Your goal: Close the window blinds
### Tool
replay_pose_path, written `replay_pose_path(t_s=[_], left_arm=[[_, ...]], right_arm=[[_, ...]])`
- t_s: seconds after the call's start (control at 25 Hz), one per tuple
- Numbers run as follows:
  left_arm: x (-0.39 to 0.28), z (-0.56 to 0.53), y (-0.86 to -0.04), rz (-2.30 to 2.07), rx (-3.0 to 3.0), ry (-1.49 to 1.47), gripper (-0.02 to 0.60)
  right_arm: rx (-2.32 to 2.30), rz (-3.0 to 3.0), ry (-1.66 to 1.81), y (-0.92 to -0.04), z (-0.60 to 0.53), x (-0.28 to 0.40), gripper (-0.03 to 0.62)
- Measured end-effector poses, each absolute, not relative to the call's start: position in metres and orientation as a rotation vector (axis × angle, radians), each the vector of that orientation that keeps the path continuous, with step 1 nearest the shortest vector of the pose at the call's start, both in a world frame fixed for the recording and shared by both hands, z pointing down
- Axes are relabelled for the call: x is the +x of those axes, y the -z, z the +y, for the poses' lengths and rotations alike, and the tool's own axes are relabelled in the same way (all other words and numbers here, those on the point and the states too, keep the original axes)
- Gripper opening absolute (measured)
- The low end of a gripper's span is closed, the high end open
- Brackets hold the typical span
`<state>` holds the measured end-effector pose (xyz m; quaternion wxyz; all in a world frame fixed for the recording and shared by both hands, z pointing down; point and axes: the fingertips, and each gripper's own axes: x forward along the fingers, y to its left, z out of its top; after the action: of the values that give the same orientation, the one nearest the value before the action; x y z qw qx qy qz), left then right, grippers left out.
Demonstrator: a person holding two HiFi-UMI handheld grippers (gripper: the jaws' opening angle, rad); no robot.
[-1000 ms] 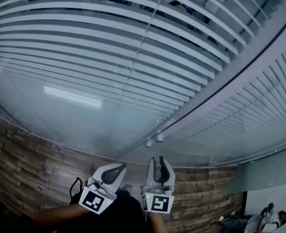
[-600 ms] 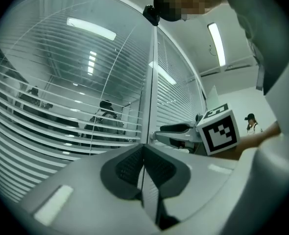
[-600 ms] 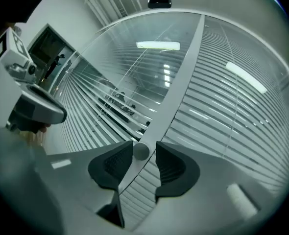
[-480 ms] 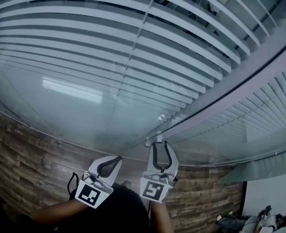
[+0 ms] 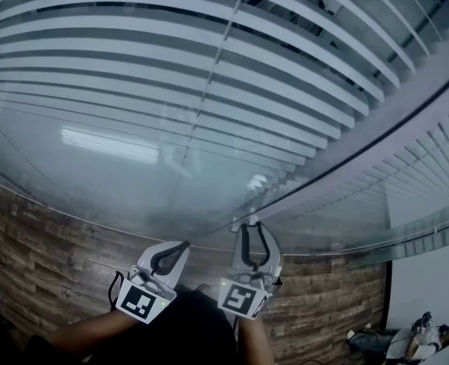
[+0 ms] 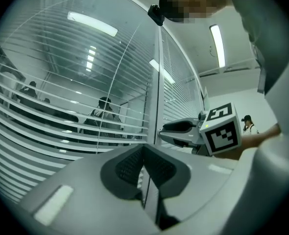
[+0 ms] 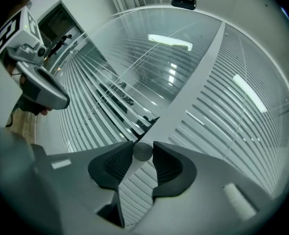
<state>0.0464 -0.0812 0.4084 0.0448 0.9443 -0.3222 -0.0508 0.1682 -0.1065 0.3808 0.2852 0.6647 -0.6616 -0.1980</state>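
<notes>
Head view: the window blinds (image 5: 133, 48) cover the glass wall ahead, above a wood-plank floor (image 5: 49, 257). Their slats lie nearly flat, with dark gaps between them. A pale frame post (image 5: 384, 120) separates two panes, and both grippers point level toward its lower end.

Right gripper (image 5: 253, 227): the jaws stand apart, with a small round knob (image 7: 143, 152) on the post between their tips. The jaws have just been widening and then drawing in slightly. In the right gripper view the knob fills the gap, but the pads show no clear pinch on it.

Left gripper (image 5: 183, 245): the jaws are together with nothing clamped between them. It hangs just beside the right gripper, apart from the glass.

Left gripper view: people (image 6: 104, 112) beyond the glass are plainly visible between the slats, so the blinds are not closed.

Progress, as a judgement: the knob is reached and framed by the right jaws, but the slats are not yet tilted shut. What is left is to clamp the knob and turn it until the slats overlap and the gaps vanish, probably with several regrips.
</notes>
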Motion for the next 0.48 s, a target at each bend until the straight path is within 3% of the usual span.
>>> replay_pose_path(t_s=[0.48], left_arm=[[0.0429,-0.0730,-0.4059,-0.926,2.952,0.143,0.000]], right_arm=[[1.924,-1.937,0.342,-0.3728,-0.1063,0.1695,0.127]])
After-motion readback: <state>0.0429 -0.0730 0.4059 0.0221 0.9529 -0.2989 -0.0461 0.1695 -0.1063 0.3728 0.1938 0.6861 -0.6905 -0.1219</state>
